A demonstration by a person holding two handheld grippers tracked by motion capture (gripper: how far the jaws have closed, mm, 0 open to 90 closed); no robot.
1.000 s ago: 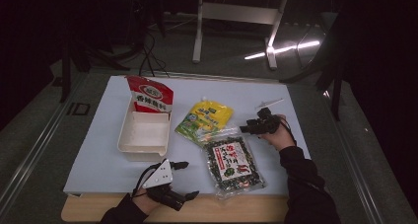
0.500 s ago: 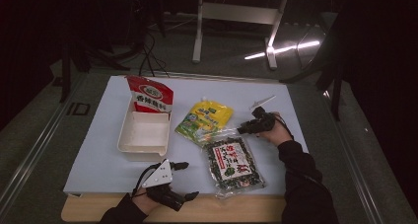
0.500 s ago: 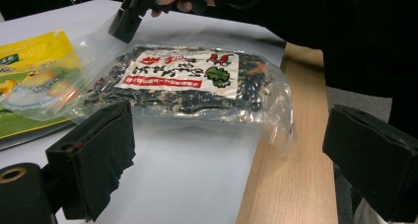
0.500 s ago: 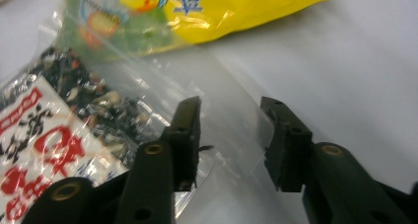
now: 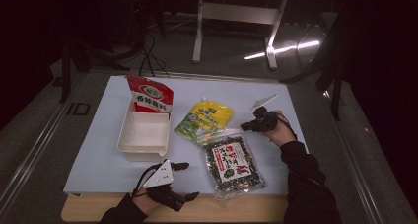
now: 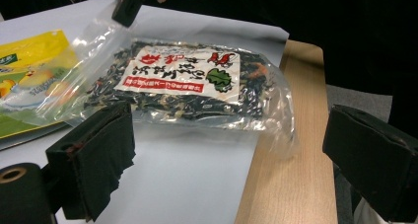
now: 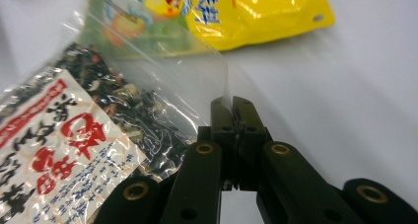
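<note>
Seaweed bag [image 5: 231, 162] lies flat on the desk [image 5: 98, 150] before you, overlapping the yellow snack bag [image 5: 204, 118]. Your right gripper [image 7: 231, 105] view shows its fingers clenched on the bag's clear corner; your left gripper [image 6: 217, 150] view shows released fingers, wide apart, facing the bag.

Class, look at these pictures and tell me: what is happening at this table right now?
A person holds a claw in each hand. The right claw is shut on a clear corner of the seaweed bag, beside the yellow snack bag. The left claw waits open at the table's near edge. A white tray sits nearby.
</note>
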